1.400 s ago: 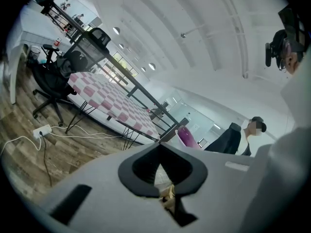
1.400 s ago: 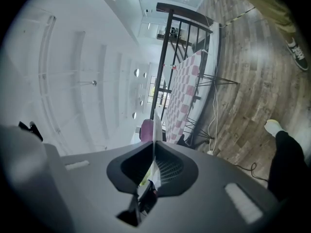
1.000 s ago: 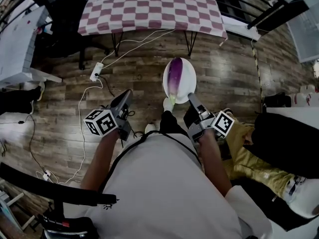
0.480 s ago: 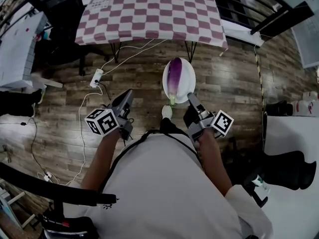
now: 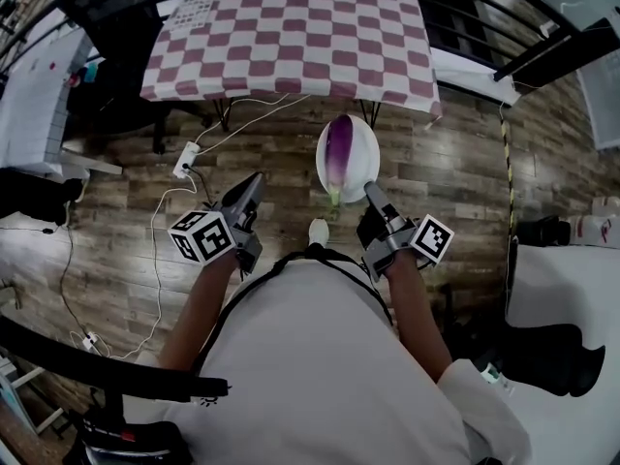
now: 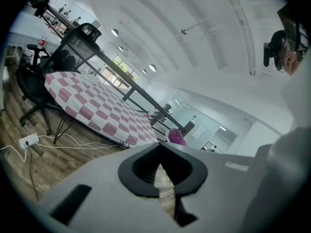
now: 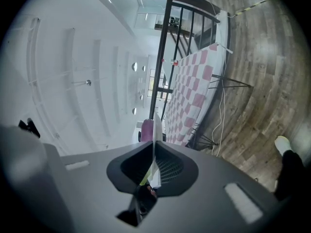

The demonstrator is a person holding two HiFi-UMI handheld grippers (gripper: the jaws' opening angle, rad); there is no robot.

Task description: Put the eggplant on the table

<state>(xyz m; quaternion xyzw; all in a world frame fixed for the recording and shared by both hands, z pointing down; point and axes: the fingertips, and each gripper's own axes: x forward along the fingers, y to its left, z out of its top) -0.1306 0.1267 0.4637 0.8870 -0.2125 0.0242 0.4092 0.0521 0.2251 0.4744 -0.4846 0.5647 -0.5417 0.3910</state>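
- A black office chair (image 5: pixel 116 13) stands in the upper left of the head view, beside the table's left edge.
- A white power strip (image 5: pixel 185 160) lies on the wooden floor (image 5: pixel 116 231) left of centre, and white cable runs from it toward the table legs.
- The left gripper (image 5: pixel 250 188) sits left of centre in the head view, pointing up and to the right over the floor. In the left gripper view, the left gripper (image 6: pixel 159 153) has its jaws brought together with nothing between them.
- The table (image 5: pixel 291 37), covered in a pink-and-white checked cloth, fills the upper middle of the head view. It lies well beyond both grippers.
- A white shoe tip (image 5: pixel 318 229) shows on the floor at centre, between the two grippers.
- The eggplant (image 5: pixel 338 151) lies lengthwise on a white plate (image 5: pixel 362 149) just right of centre. Its purple body points toward the table and its pale green stem toward the person. Plate and eggplant hang over the floor below the table's near edge, not on the table.
- The right gripper (image 5: pixel 369 192) meets the plate's near rim. In the right gripper view, the right gripper (image 7: pixel 152 155) is closed on the plate (image 7: pixel 157 129), which shows edge-on, with the eggplant (image 7: pixel 145 129) just left of it.
- A black railing (image 5: pixel 542 27) crosses the upper right corner.
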